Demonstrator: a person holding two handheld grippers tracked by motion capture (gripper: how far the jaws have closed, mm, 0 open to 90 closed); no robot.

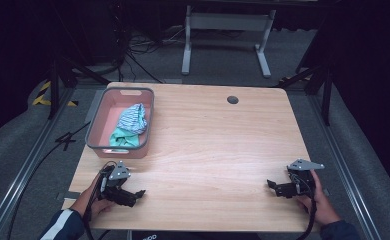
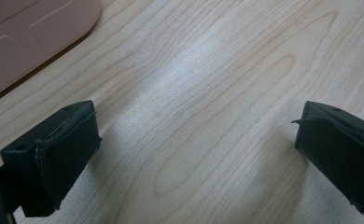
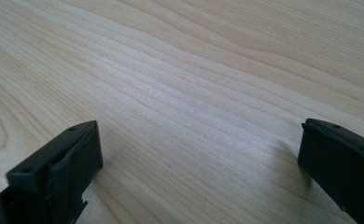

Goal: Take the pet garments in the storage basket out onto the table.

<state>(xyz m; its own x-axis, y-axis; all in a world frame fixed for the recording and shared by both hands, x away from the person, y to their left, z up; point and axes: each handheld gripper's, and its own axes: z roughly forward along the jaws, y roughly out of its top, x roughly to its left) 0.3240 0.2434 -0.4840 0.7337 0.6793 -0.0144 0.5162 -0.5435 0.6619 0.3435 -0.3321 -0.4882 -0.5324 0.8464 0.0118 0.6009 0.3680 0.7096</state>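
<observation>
Low over the bare table [image 1: 208,145], left gripper [image 1: 135,195] and right gripper [image 1: 274,186], both wide apart, empty.

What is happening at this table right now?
A person holds a hand-held gripper in each hand, low over the near edge of a wooden table. The left gripper and the right gripper both have open jaws with nothing between them. A pink basket stands at the far left of the table, just beyond the left gripper, with a striped cloth and a green cloth inside.
</observation>
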